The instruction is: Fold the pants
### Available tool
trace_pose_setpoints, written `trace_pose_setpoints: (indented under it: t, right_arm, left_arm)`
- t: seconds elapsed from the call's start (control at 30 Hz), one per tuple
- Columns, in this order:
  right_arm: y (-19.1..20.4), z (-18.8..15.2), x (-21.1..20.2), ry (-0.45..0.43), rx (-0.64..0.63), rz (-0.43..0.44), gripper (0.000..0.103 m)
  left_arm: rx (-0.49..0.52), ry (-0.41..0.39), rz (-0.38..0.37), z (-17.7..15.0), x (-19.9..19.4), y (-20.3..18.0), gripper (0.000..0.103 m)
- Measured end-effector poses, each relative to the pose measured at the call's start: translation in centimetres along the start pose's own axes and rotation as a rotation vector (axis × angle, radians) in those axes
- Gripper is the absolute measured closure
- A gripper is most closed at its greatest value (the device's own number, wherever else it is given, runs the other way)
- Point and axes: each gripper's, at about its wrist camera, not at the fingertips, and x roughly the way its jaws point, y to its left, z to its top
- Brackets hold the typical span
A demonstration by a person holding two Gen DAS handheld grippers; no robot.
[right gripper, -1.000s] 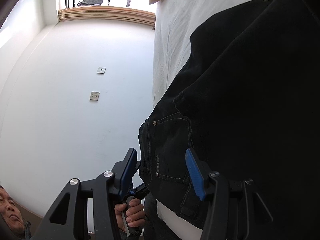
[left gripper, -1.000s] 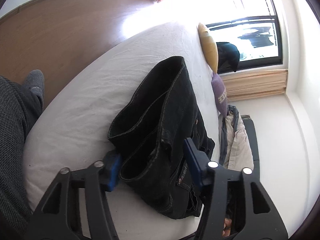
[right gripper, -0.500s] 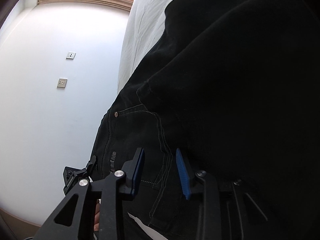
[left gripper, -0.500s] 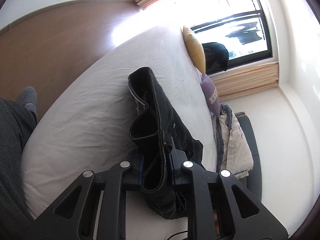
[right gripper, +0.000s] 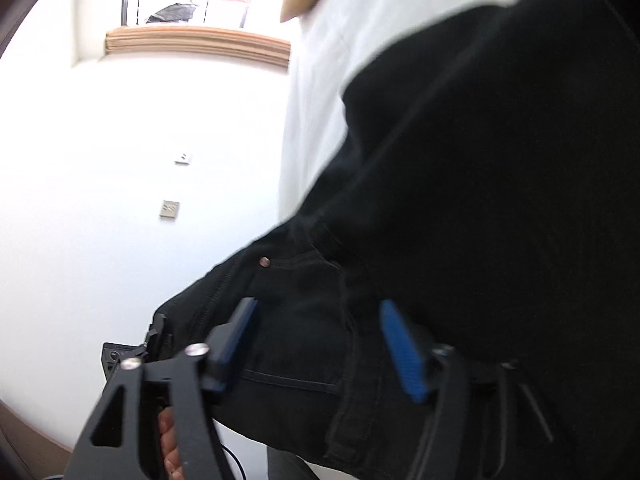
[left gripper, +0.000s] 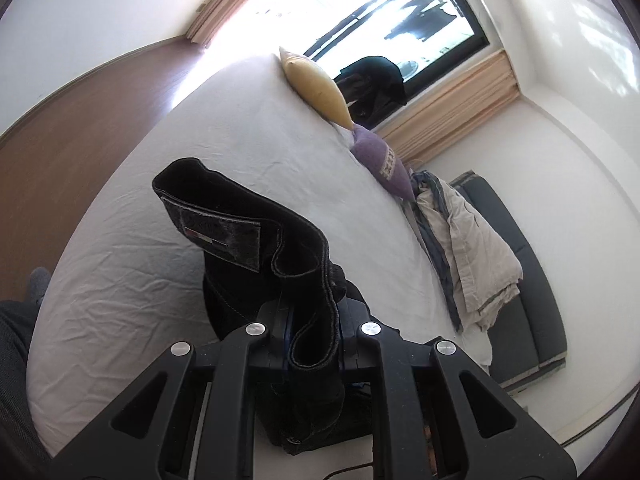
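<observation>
The black jeans (left gripper: pixel 256 240) lay bunched on the white bed sheet (left gripper: pixel 132 300), waistband lifted, the fold barely begun. The left gripper (left gripper: pixel 312 336) pinched the waistband edge; the right gripper (right gripper: pixel 316 340) was opening, its pads clear of the denim between them.

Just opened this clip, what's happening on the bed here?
A person with a gripper in each hand is folding black pants on a white bed. The left gripper is shut on a bunched waistband edge, holding it up off the sheet. The right gripper sits over the pocket area with its jaws opening; the denim lies between the blue pads but they do not press it. The fold is not yet laid down.
</observation>
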Motion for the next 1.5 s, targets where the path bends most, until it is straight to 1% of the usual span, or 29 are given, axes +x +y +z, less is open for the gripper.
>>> trace_pose_setpoints:
  t: [0.03,0.1,0.17,0.27,0.33,0.4,0.47,0.57,0.6,0.63,0.67,0.7,0.73,0.77,0.83,0.9,1.0,1.07,1.13,1.2,1.3,1.33,1.37,1.4,1.43,1.47,1.5]
  right_arm:
    - [0.5,0.7,-1.2,-0.014,-0.012,0.013,0.003]
    - [1.6,2.1,-3.5,-0.004,-0.038,0.046,0.003]
    - [3.2,3.5,-5.3,0.036,-0.088,0.037,0.003]
    - [5.7,4.9,-7.6,0.061,-0.191,0.022,0.003]
    - [6.8,5.0,-8.0,0.068,-0.226,0.001,0.002]
    - [6.3,5.0,-8.6,0.087,-0.225,-0.037,0.001]
    - [4.9,4.9,-8.8,0.129,-0.205,-0.075,0.0]
    - [3.1,4.0,-8.3,0.168,-0.196,-0.144,0.001]
    - [2.4,3.8,-8.2,0.172,-0.186,-0.163,0.007]
    - [1.8,3.7,-8.1,0.178,-0.177,-0.174,0.024]
    - [1.2,3.7,-7.8,0.18,-0.174,-0.203,0.035]
    - [0.7,3.8,-8.0,0.182,-0.173,-0.247,0.058]
    - [0.4,3.8,-8.1,0.18,-0.177,-0.279,0.071]
    - [0.2,3.6,-8.4,0.181,-0.192,-0.301,0.072]
    - [1.0,3.2,-8.9,0.177,-0.256,-0.373,0.08]
    - [1.7,3.2,-10.2,0.158,-0.307,-0.411,0.082]
    - [1.5,4.0,-11.9,0.131,-0.317,-0.397,0.084]
    - [0.5,4.7,-12.0,0.125,-0.298,-0.375,0.084]
    - [-1.7,5.4,-12.0,0.135,-0.263,-0.353,0.084]
    - [-4.1,5.7,-11.8,0.142,-0.22,-0.359,0.084]
    - [-6.9,5.6,-11.3,0.142,-0.163,-0.352,0.082]
    - [-7.6,5.6,-11.4,0.139,-0.137,-0.335,0.081]
    - [-8.2,5.4,-11.4,0.134,-0.116,-0.303,0.081]
    - [-8.4,5.4,-11.5,0.129,-0.106,-0.28,0.079]
    - [-8.1,5.2,-11.4,0.123,-0.1,-0.268,0.075]
    - [-8.0,5.2,-11.7,0.12,-0.1,-0.267,0.071]
    - [-7.7,5.2,-12.0,0.113,-0.107,-0.28,0.065]
  left_arm:
    - [0.047,0.01,-0.005,-0.2,0.8,-1.9,0.09]
    - [0.143,0.039,-0.021,-1.2,2.5,-5.9,0.09]
    - [0.235,0.085,-0.035,-2.9,4.6,-9.6,0.09]
    - [0.345,0.155,-0.04,-6.6,8.4,-13.6,0.09]
    - [0.412,0.207,-0.031,-9.4,10.8,-15.5,0.09]
    - [0.494,0.249,-0.011,-12.1,12.7,-16.9,0.09]
    - [0.571,0.284,0.007,-14.5,14.2,-18.1,0.09]
    - [0.633,0.333,0.018,-17.1,15.6,-19.3,0.09]
    - [0.653,0.343,0.022,-17.8,16.0,-19.8,0.09]
    - [0.671,0.35,0.026,-18.4,16.3,-20.1,0.09]
    - [0.691,0.355,0.029,-19.0,16.5,-20.6,0.09]
    - [0.707,0.359,0.032,-19.7,16.2,-19.9,0.09]
    - [0.717,0.361,0.036,-20.0,16.4,-19.9,0.09]
    - [0.725,0.365,0.035,-20.3,16.6,-20.1,0.09]
    - [0.745,0.371,0.03,-21.3,16.5,-20.3,0.09]
    - [0.776,0.368,0.023,-21.9,17.0,-21.0,0.09]
    - [0.825,0.355,0.002,-23.2,17.6,-23.0,0.09]
    - [0.819,0.362,-0.009,-23.1,17.9,-23.7,0.09]
    - [0.807,0.389,0.002,-23.7,19.4,-23.8,0.09]
    - [0.796,0.428,0.023,-24.6,21.2,-23.7,0.09]
    - [0.809,0.488,0.058,-26.9,23.8,-22.9,0.09]
    - [0.819,0.504,0.074,-27.5,24.4,-22.7,0.086]
    - [0.814,0.519,0.071,-27.8,24.9,-22.7,0.08]
    - [0.798,0.529,0.05,-27.9,24.5,-22.8,0.075]
    - [0.777,0.539,0.017,-27.8,24.0,-22.9,0.06]
    - [0.748,0.543,-0.024,-27.5,23.2,-23.0,0.042]
    - [0.726,0.537,-0.055,-27.0,22.3,-23.2,0.036]
